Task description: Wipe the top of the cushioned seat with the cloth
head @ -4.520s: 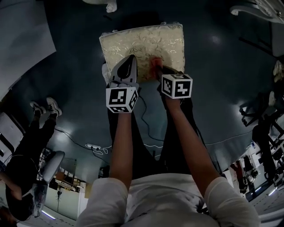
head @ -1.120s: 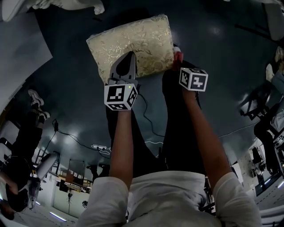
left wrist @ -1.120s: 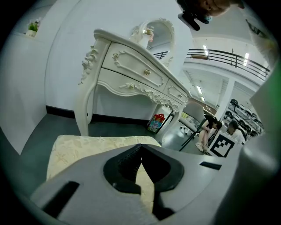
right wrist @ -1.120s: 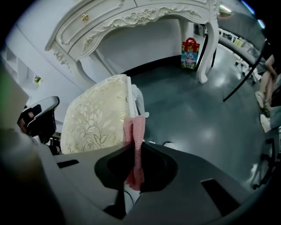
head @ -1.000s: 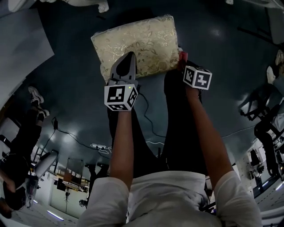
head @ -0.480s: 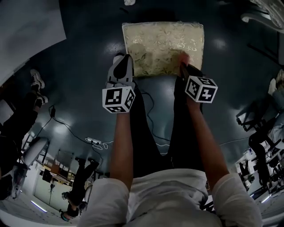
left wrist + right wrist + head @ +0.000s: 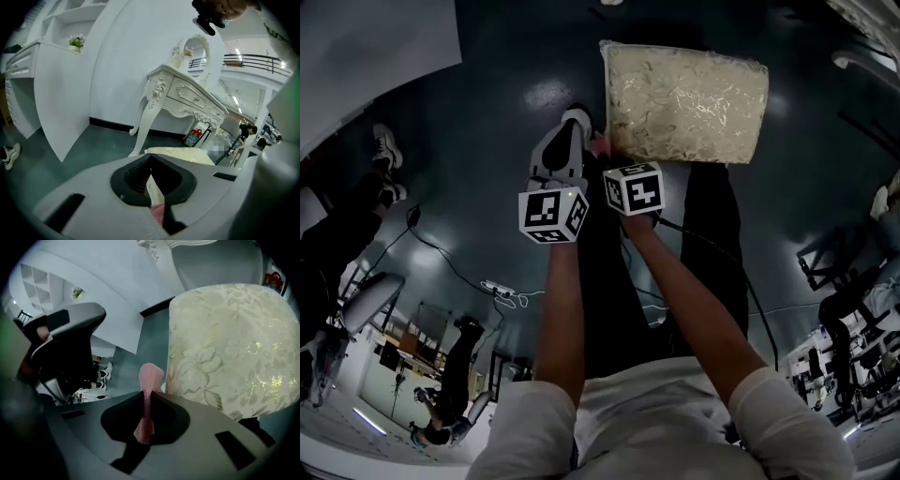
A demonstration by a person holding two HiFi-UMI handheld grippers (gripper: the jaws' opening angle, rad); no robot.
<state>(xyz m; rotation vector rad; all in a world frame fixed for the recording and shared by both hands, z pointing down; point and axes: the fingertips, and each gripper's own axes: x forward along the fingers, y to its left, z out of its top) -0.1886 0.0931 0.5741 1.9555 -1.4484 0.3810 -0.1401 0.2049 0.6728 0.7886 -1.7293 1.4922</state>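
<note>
The right hand-held gripper (image 7: 149, 397) is clamped on the pink cloth (image 7: 150, 375). The cloth's free end sticks up past the jaw tips, just beside the cushioned seat (image 7: 229, 343) at its near left corner and not on its top. The left hand-held gripper (image 7: 150, 160) has its jaws drawn together. A thin pale-and-pink sliver shows in the slit between them, and I cannot tell what it is. This gripper sits just left of the seat's near corner, close beside the right one. The seat stands on the dark floor (image 7: 516, 75).
</note>
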